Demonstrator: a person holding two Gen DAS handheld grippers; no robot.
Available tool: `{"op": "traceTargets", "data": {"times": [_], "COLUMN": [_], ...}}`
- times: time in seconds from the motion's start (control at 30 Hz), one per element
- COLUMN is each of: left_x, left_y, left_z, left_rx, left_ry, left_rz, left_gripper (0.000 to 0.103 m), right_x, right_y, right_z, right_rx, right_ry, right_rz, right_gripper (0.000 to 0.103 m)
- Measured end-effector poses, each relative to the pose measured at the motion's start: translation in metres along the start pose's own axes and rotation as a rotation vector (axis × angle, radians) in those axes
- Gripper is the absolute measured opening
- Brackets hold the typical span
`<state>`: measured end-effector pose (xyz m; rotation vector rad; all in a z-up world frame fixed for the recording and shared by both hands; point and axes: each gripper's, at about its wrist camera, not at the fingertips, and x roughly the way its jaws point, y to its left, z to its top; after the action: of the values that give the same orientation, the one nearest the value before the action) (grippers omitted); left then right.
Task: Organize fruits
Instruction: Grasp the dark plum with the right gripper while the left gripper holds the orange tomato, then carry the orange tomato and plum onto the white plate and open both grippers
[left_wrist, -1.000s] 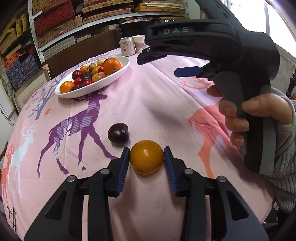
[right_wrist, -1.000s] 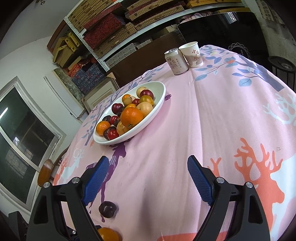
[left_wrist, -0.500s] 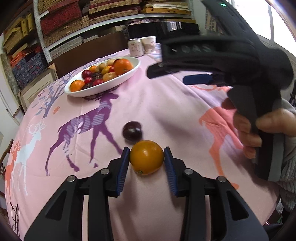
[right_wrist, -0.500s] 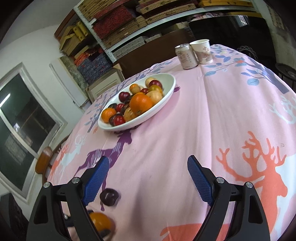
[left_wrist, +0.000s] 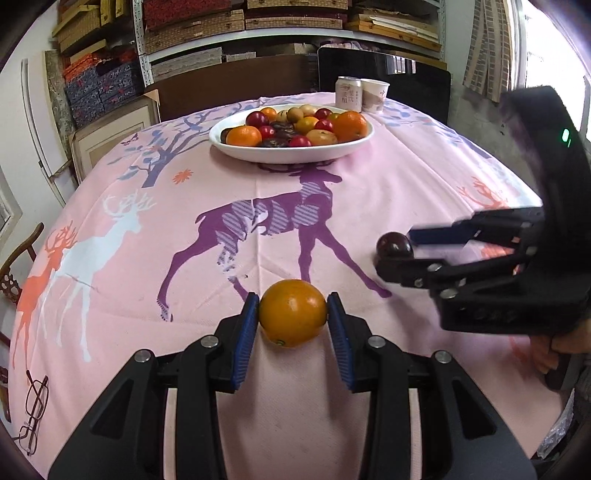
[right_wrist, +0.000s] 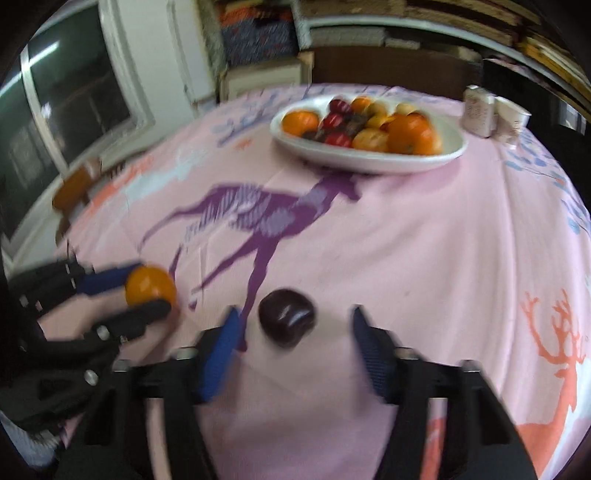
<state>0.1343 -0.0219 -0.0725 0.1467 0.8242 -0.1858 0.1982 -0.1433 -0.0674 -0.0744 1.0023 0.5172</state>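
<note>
My left gripper (left_wrist: 291, 314) is shut on an orange (left_wrist: 292, 312) just above the pink deer-print tablecloth; the right wrist view shows this orange (right_wrist: 150, 286) at its left. A dark plum (right_wrist: 286, 317) lies on the cloth between the blue pads of my right gripper (right_wrist: 294, 315). Its jaws are closing, and a gap shows on each side of the plum. In the left wrist view the plum (left_wrist: 393, 243) sits at the tips of the right gripper (left_wrist: 402, 249), at the right. A white oval bowl (left_wrist: 291, 157) heaped with oranges, plums and other fruit stands at the far side.
A drink can (left_wrist: 348, 94) and a paper cup (left_wrist: 375, 95) stand behind the bowl (right_wrist: 369, 162). Glasses (left_wrist: 33, 417) lie at the table's near left edge. A wooden chair (left_wrist: 18, 258) stands left of the table, and shelves of boxes line the back wall.
My right gripper has come down, rolled over and narrowed its jaws around the plum. The left gripper has carried the orange sideways, away from the plum.
</note>
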Motion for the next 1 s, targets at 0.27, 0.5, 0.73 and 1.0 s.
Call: {"op": "traceTargets", "data": {"times": [0.27, 0.5, 0.73, 1.0], "left_x": [0.013, 0.072, 0.124, 0.104], "left_y": [0.012, 0.028, 0.045, 0.055], "left_z": [0.060, 0.172, 0.195, 0.189], "left_rx": [0.019, -0.053, -0.147, -0.191], "left_ry": [-0.036, -0.086, -0.064, -0.138], "left_rz": [0.022, 0.032, 0.013, -0.031], "left_gripper": [0.037, 0.037, 0.066, 0.098], "right_x": [-0.018, -0.014, 0.005, -0.002], "right_y": [-0.010, -0.072, -0.097, -0.114], "right_z": [0.024, 0.124, 0.134, 0.121], "right_rx": [-0.005, 0.132, 0.200, 0.310], "right_ry": [-0.077, -0.220, -0.303, -0.322], "right_rz": [-0.038, -0.139, -0.141, -0.122], "right_gripper": [0.032, 0.032, 0.067, 0.090]}}
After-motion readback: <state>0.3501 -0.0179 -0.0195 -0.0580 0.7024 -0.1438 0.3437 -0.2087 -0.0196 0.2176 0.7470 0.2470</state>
